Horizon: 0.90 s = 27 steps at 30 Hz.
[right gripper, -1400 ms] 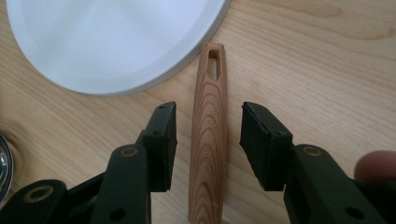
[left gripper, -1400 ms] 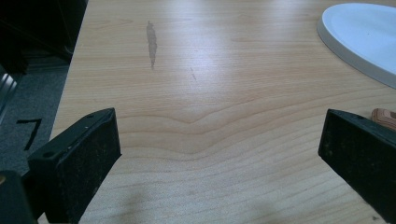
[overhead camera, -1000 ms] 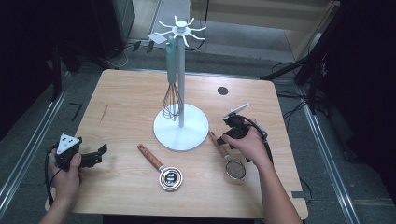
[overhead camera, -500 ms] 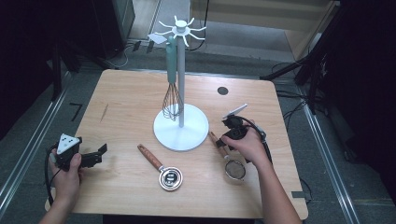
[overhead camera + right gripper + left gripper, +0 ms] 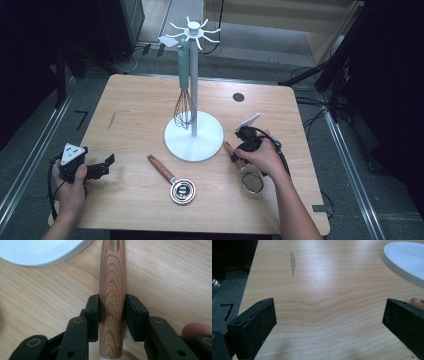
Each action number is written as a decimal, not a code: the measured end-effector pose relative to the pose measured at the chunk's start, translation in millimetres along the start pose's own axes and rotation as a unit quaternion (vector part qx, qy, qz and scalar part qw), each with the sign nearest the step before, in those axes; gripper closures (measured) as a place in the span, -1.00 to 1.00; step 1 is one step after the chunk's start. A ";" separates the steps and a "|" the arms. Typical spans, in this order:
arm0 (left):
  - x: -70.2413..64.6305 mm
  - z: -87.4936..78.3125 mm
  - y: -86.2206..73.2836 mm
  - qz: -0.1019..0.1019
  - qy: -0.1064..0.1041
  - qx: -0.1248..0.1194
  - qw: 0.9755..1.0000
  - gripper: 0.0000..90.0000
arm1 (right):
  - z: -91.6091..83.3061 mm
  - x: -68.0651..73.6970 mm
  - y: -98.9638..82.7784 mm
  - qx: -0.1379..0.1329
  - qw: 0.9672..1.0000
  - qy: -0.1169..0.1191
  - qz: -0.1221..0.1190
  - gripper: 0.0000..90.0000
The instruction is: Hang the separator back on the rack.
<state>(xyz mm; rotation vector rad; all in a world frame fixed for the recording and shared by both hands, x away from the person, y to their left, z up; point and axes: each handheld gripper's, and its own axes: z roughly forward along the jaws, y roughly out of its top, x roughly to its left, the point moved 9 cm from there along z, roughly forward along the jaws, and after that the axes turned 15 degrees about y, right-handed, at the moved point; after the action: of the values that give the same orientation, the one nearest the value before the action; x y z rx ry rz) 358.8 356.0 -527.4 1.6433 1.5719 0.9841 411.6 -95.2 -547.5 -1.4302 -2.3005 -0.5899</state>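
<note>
Right hand-held gripper clamped on strainer's smooth, grained wooden handle; left hand-held gripper spread wide.

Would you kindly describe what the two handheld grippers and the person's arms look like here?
Both grippers are black. The left gripper carries a grey three-cornered plate with small dark dots; its jaws end in flat, rectangular black pads. The right gripper has hinged black links with brass-coloured rivets, and a grey plate on top too. A black cable loops from it. The forearms are bare, with no sleeves in view.
</note>
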 end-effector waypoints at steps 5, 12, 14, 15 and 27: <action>-0.1 0.0 0.0 0.000 0.000 0.000 1.000 -1.00 | 2.3 -0.1 0.2 0.003 1.000 -0.014 -0.010 0.49; -0.4 0.2 0.0 0.001 0.001 -0.001 1.000 -1.00 | 3.7 2.6 0.1 0.008 0.999 -0.046 -0.011 0.50; -0.4 0.2 -0.1 0.001 0.002 -0.001 1.000 -1.00 | 4.5 3.9 0.0 0.009 0.998 -0.057 -0.011 0.51; -0.4 0.3 -0.1 0.001 0.002 -0.001 1.000 -1.00 | 5.4 5.0 0.0 0.008 0.998 -0.065 -0.012 0.51; -0.4 0.4 -0.1 0.001 0.002 0.000 1.000 -1.00 | 6.2 6.6 0.0 0.005 0.996 -0.082 -0.028 0.55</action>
<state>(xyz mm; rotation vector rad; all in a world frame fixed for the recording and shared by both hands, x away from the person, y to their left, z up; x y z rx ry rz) 359.1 355.7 -527.7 1.6444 1.5718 0.9898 408.3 -86.9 -549.3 -1.4627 -2.4746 -0.4926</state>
